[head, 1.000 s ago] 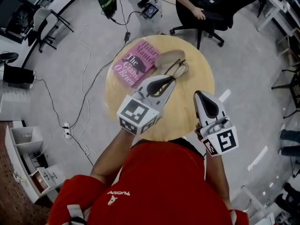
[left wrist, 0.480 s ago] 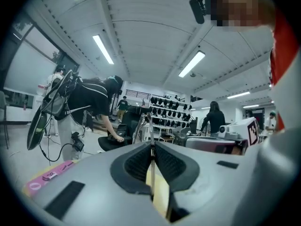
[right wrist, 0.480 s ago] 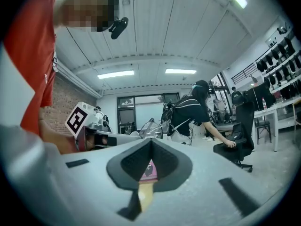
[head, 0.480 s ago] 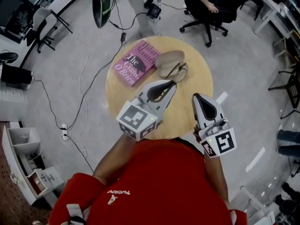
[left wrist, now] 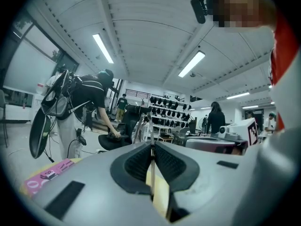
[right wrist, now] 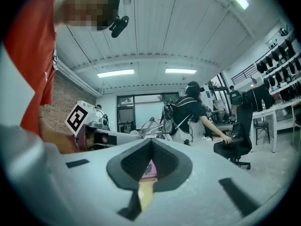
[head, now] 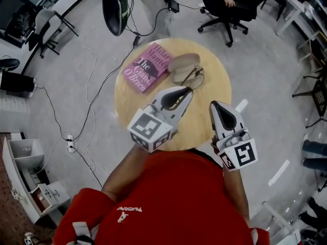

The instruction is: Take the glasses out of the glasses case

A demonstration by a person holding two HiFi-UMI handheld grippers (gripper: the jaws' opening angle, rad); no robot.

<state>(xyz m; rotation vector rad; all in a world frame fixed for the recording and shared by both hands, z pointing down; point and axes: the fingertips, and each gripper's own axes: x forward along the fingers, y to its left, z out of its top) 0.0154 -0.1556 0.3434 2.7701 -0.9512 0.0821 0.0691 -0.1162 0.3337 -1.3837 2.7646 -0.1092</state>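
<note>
Head view: book (head: 148, 67), perhaps against case (head: 184, 64)

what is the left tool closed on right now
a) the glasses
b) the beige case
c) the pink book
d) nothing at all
a: in the left gripper view, the pads of the left tool are pressed together on a thin metal arm of the glasses. In the head view, the tool's tip meets the glasses.
</note>
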